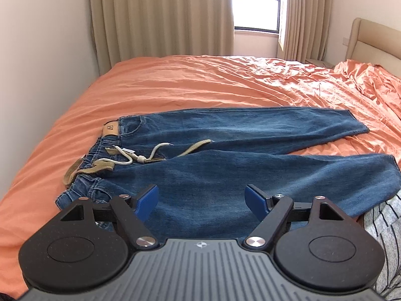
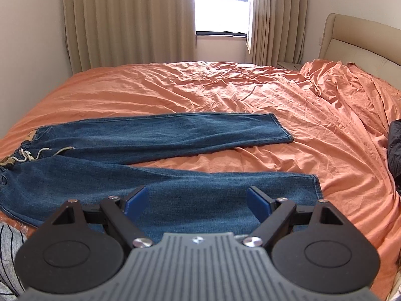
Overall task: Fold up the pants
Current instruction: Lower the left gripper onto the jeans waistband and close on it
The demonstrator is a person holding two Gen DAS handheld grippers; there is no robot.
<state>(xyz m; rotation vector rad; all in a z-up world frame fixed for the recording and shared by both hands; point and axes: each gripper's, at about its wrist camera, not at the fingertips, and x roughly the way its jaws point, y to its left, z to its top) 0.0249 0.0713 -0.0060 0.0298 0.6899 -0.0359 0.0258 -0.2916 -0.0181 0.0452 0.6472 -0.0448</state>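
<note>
1. Left tool (image 1: 201, 202): jaws spread wide, gripping nothing, poised over the near leg close to the waistband (image 1: 97, 150).
2. Right tool (image 2: 196, 202): also spread wide, empty, above the near leg close to its hem.
3. Jeans (image 2: 175, 135): flat on the orange bed (image 2: 175, 90), legs apart, drawstring (image 1: 130, 156) loose at the waist.
4. Beyond: curtains (image 1: 160, 15), window (image 2: 220, 12).

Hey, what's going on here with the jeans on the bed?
A person holds a gripper in each hand over a pair of blue jeans spread flat on an orange bedsheet, legs apart, waistband to the left. The left gripper hovers open near the waist end, the right gripper open above the near leg. Neither grips anything, so folding has not begun.
</note>
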